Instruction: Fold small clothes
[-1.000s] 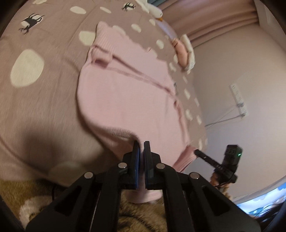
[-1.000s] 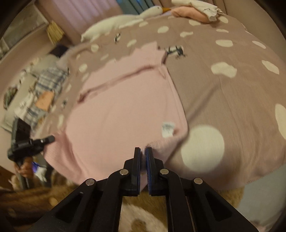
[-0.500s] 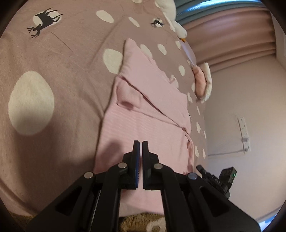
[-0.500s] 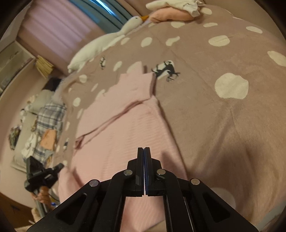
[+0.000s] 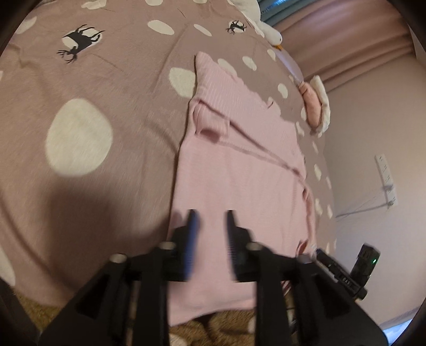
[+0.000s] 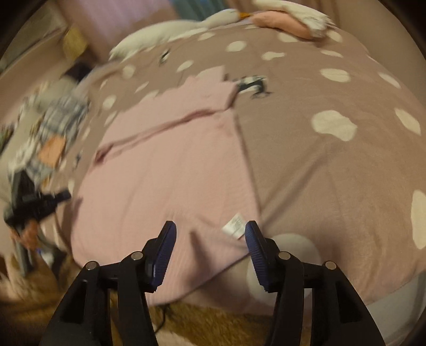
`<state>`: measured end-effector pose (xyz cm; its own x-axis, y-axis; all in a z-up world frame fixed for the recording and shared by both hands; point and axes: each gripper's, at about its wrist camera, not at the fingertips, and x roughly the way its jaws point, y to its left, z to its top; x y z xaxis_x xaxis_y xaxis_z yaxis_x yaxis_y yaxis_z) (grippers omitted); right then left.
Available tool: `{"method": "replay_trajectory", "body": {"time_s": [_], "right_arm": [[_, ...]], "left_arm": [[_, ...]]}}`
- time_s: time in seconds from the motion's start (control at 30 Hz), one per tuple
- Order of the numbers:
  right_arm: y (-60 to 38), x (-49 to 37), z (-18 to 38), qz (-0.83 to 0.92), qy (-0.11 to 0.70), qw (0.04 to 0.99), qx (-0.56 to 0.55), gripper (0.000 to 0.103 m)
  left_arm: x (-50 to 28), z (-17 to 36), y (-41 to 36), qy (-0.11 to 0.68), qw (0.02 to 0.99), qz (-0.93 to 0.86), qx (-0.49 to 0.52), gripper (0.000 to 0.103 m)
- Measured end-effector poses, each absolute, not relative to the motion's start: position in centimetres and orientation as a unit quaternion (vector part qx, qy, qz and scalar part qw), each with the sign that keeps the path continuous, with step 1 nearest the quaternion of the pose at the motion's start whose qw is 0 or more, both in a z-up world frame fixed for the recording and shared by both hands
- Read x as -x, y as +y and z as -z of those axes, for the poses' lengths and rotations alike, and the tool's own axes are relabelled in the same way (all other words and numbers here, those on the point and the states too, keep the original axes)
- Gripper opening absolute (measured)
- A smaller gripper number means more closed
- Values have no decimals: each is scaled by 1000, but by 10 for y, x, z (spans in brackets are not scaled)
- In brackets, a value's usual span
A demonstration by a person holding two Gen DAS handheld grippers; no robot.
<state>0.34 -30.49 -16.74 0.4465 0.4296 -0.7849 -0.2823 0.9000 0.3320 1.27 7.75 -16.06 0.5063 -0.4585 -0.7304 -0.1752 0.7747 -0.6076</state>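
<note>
A pink knit garment (image 5: 239, 170) lies flat on the bed, folded over itself, with its near hem at the bed's edge. It also shows in the right wrist view (image 6: 165, 170), with a white care label (image 6: 234, 228) near its right corner. My left gripper (image 5: 210, 215) is open and empty just above the garment's near left part. My right gripper (image 6: 210, 229) is open and empty above the near right corner, beside the label.
The bed has a mauve cover with white spots (image 5: 80, 138) and black deer prints (image 5: 80, 40). A white goose toy (image 6: 170, 29) and a pink cushion (image 6: 282, 21) lie at the far end. A brown rug (image 6: 213, 319) lies below the bed edge. Plaid cloth (image 6: 53, 122) lies at left.
Both grippers were shut on the garment's hem and carried it forward over the bed. Both have now opened, let the hem go and pulled back a little.
</note>
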Motion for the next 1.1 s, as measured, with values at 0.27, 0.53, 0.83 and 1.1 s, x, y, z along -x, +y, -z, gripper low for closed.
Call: {"method": "replay_trajectory", "body": {"time_s": [0.27, 0.53, 0.83, 1.1], "right_arm": [[-271, -22, 178, -230, 487, 842, 32, 53], [-250, -25, 185, -277, 490, 824, 61, 8], [-307, -60, 137, -231, 413, 873, -119, 6], [-349, -91, 164, -124, 428, 873, -199, 6]], "left_arm": [[14, 172, 68, 516, 812, 68, 266, 48], [21, 189, 58, 537, 798, 85, 260, 48], [21, 165, 70, 507, 815, 77, 270, 48], [27, 147, 85, 474, 834, 61, 275, 53]]}}
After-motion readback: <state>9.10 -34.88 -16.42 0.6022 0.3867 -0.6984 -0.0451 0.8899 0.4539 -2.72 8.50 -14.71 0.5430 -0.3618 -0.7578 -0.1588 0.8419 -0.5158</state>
